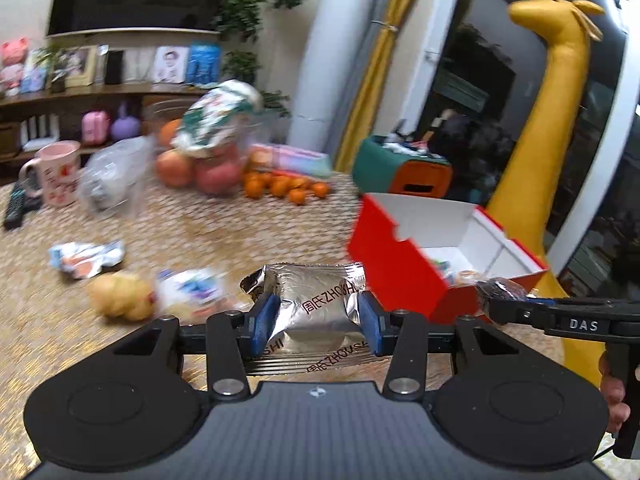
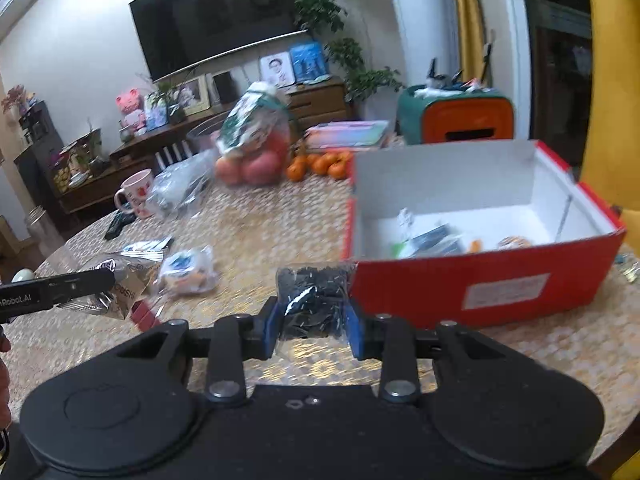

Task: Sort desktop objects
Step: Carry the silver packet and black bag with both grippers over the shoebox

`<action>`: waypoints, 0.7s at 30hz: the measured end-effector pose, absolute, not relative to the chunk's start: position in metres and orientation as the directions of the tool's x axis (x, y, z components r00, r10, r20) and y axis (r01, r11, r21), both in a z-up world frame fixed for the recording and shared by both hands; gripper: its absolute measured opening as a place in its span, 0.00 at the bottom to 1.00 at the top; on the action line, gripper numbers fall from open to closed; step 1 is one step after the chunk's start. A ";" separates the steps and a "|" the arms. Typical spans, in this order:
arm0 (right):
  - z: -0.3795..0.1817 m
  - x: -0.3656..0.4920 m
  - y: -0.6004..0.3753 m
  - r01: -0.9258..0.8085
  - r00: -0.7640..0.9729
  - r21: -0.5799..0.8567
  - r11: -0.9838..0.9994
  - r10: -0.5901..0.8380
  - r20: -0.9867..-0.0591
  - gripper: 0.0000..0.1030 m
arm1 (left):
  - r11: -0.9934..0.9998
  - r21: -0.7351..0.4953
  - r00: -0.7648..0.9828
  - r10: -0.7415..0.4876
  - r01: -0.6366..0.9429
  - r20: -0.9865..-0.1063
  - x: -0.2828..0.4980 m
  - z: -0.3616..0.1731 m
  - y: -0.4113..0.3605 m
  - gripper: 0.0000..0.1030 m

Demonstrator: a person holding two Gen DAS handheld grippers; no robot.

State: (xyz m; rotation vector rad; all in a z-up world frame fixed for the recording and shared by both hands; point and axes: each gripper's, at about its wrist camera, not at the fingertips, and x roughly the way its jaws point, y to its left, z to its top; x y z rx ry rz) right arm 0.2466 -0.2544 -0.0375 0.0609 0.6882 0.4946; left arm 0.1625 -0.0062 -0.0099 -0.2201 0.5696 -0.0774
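Note:
My left gripper is shut on a silver foil snack packet and holds it above the table, left of the red box. My right gripper is shut on a clear bag of small black pieces, just left of the red box's front wall. The open box holds several small items on its white floor. In the right wrist view the left gripper shows at the left with the foil packet. In the left wrist view the right gripper shows at the right with the black bag.
On the patterned table lie a white-blue wrapper, a potato-like lump, a crumpled packet, a pink mug, a remote, a clear bag, bagged apples and tangerines. A yellow giraffe stands behind.

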 end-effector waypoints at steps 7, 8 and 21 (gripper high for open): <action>-0.025 0.265 -0.291 -0.367 0.707 0.191 0.910 0.406 -0.578 0.32 | 0.974 -0.185 0.830 -0.208 0.129 -0.517 0.200 0.000 -0.065 0.43; -0.024 0.269 -0.296 -0.358 0.712 0.188 0.914 0.398 -0.579 0.32 | 0.973 -0.180 0.828 -0.219 0.145 -0.516 0.206 0.001 -0.073 0.43; -0.024 0.323 -0.339 -0.300 0.721 0.181 0.937 0.347 -0.600 0.32 | 0.965 -0.134 0.793 -0.263 0.227 -0.549 0.277 0.001 -0.138 0.43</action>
